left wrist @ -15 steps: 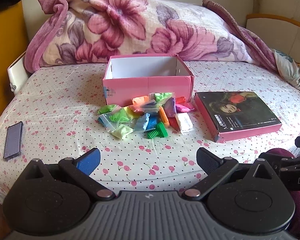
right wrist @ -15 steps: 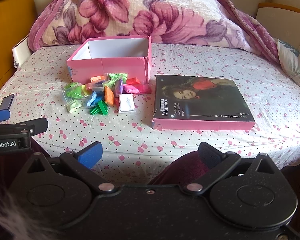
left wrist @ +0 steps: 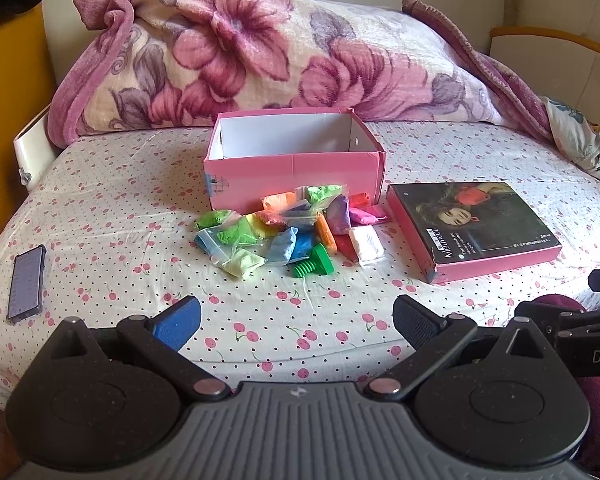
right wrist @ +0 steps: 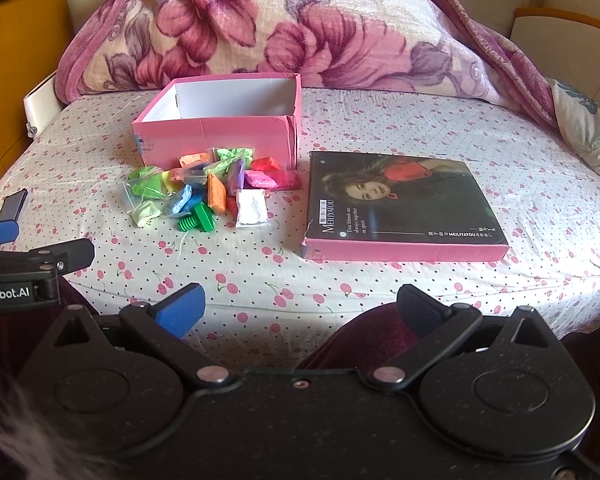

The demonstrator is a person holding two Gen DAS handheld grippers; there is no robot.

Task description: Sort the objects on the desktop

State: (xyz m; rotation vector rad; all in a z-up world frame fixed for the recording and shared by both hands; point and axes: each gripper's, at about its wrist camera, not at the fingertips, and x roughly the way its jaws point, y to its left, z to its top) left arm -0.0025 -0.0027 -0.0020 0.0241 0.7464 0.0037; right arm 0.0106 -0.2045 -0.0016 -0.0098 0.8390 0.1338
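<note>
Right now a soft bed sheet (left wrist: 100,216) with little cherries lies flat. Far back sits a fluffy flower blanket (left wrist: 260,52). The pink cardboard box (left wrist: 292,176) stands open at the top, long side running left to right. Its flat lid (right wrist: 404,204) lies to the right, with bare sheet all around it. Small squishy colored bags (left wrist: 284,232) are piled just in front of the box, touching a green plastic screw (left wrist: 314,267). The left gripper (left wrist: 296,320) and right gripper (right wrist: 300,308) are spread wide near the bed's edge, holding nothing.
</note>
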